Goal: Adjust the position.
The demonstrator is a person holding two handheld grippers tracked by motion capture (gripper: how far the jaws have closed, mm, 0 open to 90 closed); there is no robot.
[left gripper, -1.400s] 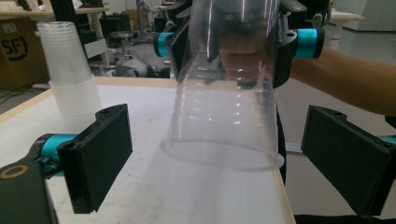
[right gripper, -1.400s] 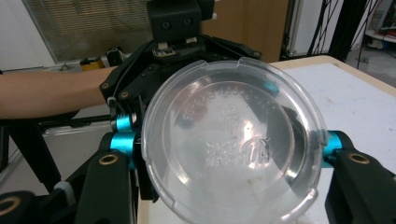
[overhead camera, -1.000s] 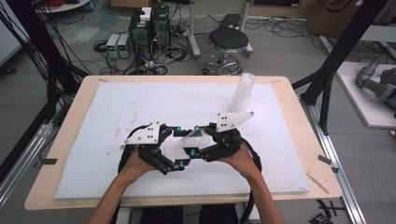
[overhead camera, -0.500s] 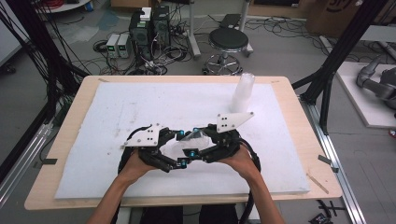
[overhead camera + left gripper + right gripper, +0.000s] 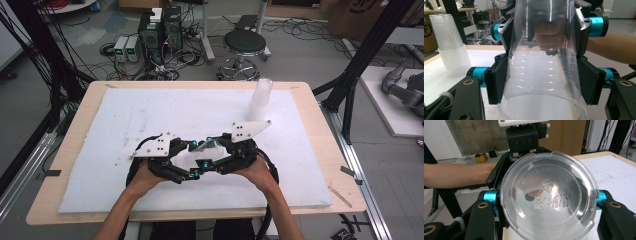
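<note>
Left gripper view: clear plastic cup (image 5: 541, 75) pinched between left claw (image 5: 541, 80) pads, just closed, right claw (image 5: 549, 202) clamping its base; featherlight, flimsy, slippery, so better gripped gently mid-wall

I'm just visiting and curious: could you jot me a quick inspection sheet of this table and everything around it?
Surface: white mat on a wooden table.
Job's things: clear plastic cup held sideways between both claws; stack of cups standing at the far right.
Clutter: nothing seen.
Grippers: left claw has just closed on the cup's wall; right claw grips its base end.
Cables: black leads trail from both claws.
Surroundings: stool, computer boxes, floor cables.
</note>
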